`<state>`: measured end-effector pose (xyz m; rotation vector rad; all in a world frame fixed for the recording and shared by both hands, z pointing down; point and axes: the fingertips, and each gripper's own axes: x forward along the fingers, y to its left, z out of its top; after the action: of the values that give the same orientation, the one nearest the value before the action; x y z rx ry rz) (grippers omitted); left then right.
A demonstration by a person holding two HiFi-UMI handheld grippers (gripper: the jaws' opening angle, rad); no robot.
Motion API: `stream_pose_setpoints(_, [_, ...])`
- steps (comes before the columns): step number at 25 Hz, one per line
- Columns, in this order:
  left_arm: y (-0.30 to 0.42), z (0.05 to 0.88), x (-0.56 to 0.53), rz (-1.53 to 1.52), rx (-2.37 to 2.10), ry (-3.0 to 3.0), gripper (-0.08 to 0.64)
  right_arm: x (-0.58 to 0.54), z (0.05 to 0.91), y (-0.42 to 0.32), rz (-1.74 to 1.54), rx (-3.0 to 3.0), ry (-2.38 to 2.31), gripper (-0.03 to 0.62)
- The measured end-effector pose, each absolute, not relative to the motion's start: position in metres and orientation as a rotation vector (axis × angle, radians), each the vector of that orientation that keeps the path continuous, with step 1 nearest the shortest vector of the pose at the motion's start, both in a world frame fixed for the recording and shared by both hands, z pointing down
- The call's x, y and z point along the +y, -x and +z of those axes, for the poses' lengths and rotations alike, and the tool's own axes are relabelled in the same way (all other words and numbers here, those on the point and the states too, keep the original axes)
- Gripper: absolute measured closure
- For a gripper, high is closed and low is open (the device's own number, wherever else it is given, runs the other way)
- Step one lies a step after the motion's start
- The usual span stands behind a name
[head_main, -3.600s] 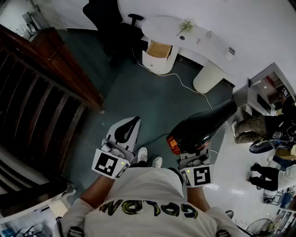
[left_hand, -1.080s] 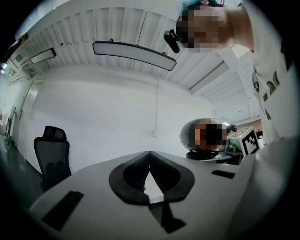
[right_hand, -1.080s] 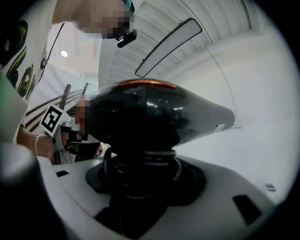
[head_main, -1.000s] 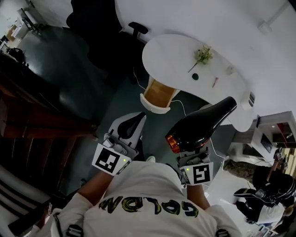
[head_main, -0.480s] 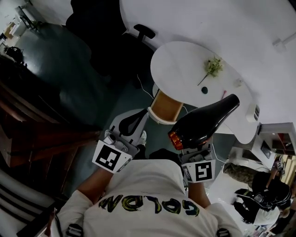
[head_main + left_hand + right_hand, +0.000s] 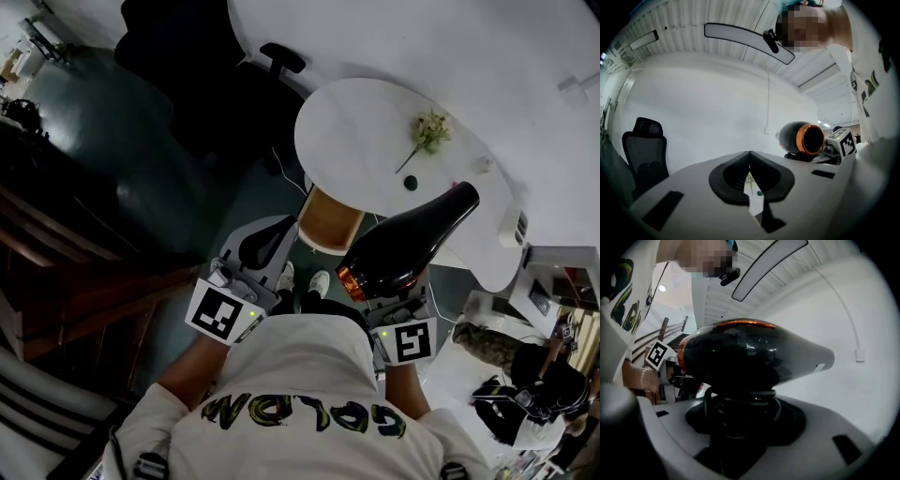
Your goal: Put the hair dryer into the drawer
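Observation:
My right gripper (image 6: 740, 416) is shut on the handle of the black hair dryer (image 6: 408, 246). The dryer has an orange ring at its rear end, and its nozzle points toward the white table (image 6: 366, 131). In the right gripper view the dryer's body (image 6: 750, 352) fills the middle, with coiled cable round the handle. My left gripper (image 6: 270, 234) is beside it, its jaws shut with nothing between them (image 6: 750, 154). The table's rounded pedestal holds an open drawer (image 6: 328, 220) with a wood-coloured inside, just ahead of both grippers.
A black office chair (image 6: 216, 84) stands left of the table. A flower sprig (image 6: 427, 131) and a small green thing (image 6: 410, 184) lie on the tabletop. Dark wooden stair rails (image 6: 84, 281) run along the left. Clutter and shelves (image 6: 534, 309) fill the right.
Both grippers have come closer to the white table and its open drawer. The dryer stays in the right gripper, and the left jaws stay together.

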<state>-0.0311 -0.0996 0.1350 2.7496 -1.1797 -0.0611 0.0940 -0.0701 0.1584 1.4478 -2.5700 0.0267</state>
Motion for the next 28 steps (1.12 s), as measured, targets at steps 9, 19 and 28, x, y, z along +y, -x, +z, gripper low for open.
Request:
stream_pose_setpoints(9, [0.007,0.209,-0.112,0.064,-1.078,-2.647,0.536,-0.065,0.251,-0.087,0.238,-2.540,-1.031,0.332])
stream_pose_setpoints(19, [0.002,0.303,-0.092,0.173,-0.936,-2.517,0.495,-0.005,0.370,-0.060,0.527,-2.500,-0.453,0.334])
stream_pose_setpoints(28, [0.022,0.366,-0.041,0.217,-0.868,-2.429,0.480,0.046,0.438,-0.039,0.678,-2.363,-0.193,0.334])
